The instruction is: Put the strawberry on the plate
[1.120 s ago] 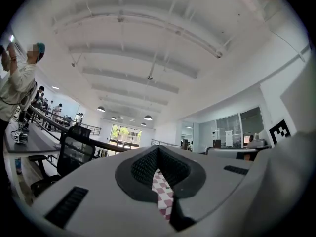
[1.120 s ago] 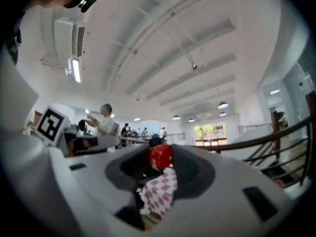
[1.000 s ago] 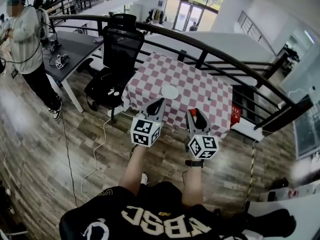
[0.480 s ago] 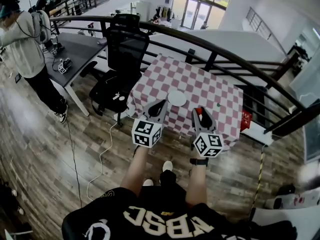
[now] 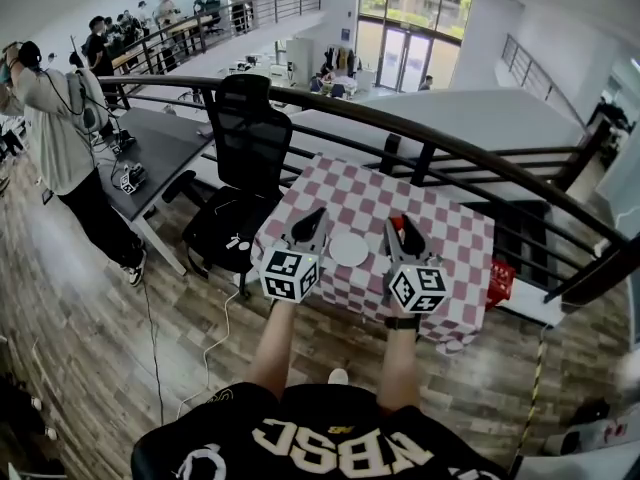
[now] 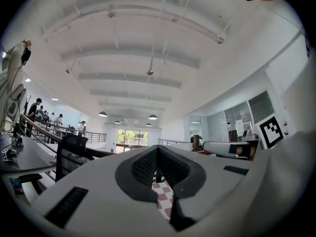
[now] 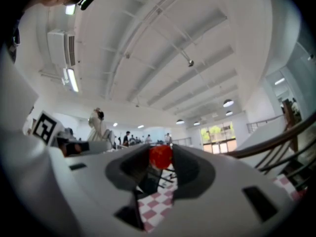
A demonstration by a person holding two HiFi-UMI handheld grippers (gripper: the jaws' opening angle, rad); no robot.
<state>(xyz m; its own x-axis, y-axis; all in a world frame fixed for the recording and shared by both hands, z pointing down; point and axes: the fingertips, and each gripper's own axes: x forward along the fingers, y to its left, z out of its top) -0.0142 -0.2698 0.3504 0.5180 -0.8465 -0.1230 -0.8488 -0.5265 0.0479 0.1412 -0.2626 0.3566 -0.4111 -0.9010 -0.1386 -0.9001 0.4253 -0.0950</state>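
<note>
A small red strawberry sits pinched between the tips of my right gripper, which is shut on it. In the head view the strawberry shows as a red spot at the tip of the right gripper, just right of a white round plate. The plate lies on a table with a red-and-white checked cloth. My left gripper points at the table left of the plate. Its jaws meet at the tip of the left gripper with nothing between them.
A black office chair stands at the table's left. A dark curved railing runs behind the table. A person stands by a grey desk at far left. A red object lies beside the table's right edge.
The table has come nearer and both grippers now reach over its near edge, either side of the plate. The strawberry stays in the right gripper.
</note>
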